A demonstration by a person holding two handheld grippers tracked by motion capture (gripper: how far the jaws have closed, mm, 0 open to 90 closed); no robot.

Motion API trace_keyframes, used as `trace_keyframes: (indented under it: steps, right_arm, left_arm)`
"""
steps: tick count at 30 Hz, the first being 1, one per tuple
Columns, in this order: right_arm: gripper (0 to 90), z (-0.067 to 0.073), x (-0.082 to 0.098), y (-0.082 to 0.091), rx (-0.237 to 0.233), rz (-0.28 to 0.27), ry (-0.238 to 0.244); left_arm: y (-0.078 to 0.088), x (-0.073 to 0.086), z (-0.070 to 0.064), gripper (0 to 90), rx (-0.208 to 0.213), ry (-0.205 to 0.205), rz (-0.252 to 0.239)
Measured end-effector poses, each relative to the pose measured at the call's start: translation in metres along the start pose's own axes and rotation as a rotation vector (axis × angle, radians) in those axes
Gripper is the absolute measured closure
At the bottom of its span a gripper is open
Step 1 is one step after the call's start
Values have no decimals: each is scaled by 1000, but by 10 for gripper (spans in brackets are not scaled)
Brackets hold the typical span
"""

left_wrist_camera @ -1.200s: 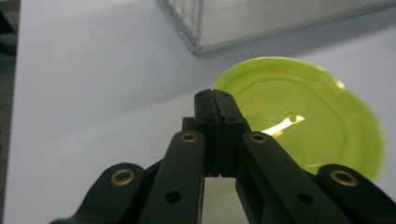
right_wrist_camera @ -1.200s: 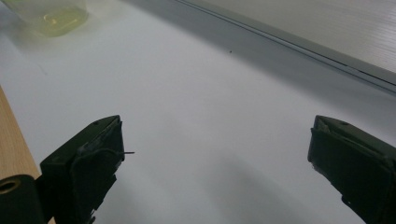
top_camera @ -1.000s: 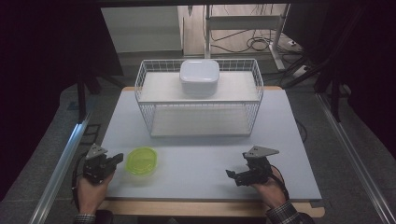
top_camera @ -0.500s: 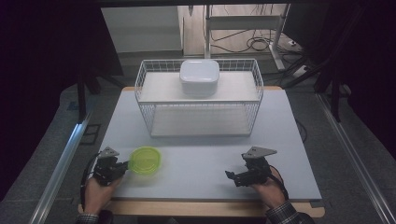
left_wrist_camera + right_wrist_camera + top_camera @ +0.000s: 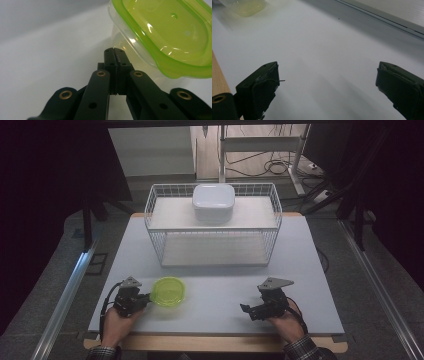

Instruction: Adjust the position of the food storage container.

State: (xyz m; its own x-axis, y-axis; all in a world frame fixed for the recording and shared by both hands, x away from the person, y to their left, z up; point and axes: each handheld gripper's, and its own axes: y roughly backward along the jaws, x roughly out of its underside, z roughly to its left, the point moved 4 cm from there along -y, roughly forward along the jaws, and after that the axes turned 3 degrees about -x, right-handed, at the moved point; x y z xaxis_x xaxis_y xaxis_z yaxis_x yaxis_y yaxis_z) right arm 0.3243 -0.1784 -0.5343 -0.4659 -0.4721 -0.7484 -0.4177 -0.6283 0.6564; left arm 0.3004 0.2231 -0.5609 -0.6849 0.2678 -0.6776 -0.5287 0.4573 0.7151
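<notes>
The left gripper sits at the near left of the table, about seven o'clock from the table's centre, with its jaws pressed flat together and nothing between them, their tips just at the wall of the lime-lidded clear container; whether they touch it I cannot tell. In my judgement the risk lies there: clenched jaws can only nudge, so a further push toward three o'clock would likely slide the light tub across the smooth white table top or tip it onto its far edge, and the lid could pop if the tips catch under its overhanging rim. The jaws would need to spread before any grasp is possible, and spreading them this close could itself knock the tub away. The right gripper, at about five o'clock, rests low with its jaws released and wide apart over bare table, well apart from the container, so it offers no bracing if the tub skates. Farther off, toward twelve o'clock, a white wire basket carries a white lidded box on top. The left gripper view gives the close relation that the high view blurs: the shut tips sit below the green lid's lip, against or just short of the clear wall. The right gripper view shows its two pads parted, with the container as a pale blur at its eleven o'clock
</notes>
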Motion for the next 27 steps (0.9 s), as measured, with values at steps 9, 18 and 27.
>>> trace_keyframes:
  steps: [9,18,27]
  right_arm:
    - [53,2,0,-4,-1,12,7]
    - [54,2,0,-4,-2,18,2]
    - [65,2,1,-6,-13,29,-2]
  left_arm:
    - [-15,-12,-21,900,49,-26,2]
    - [-27,-17,-45,900,100,-76,24]
    - [-40,-21,-73,900,130,-143,39]
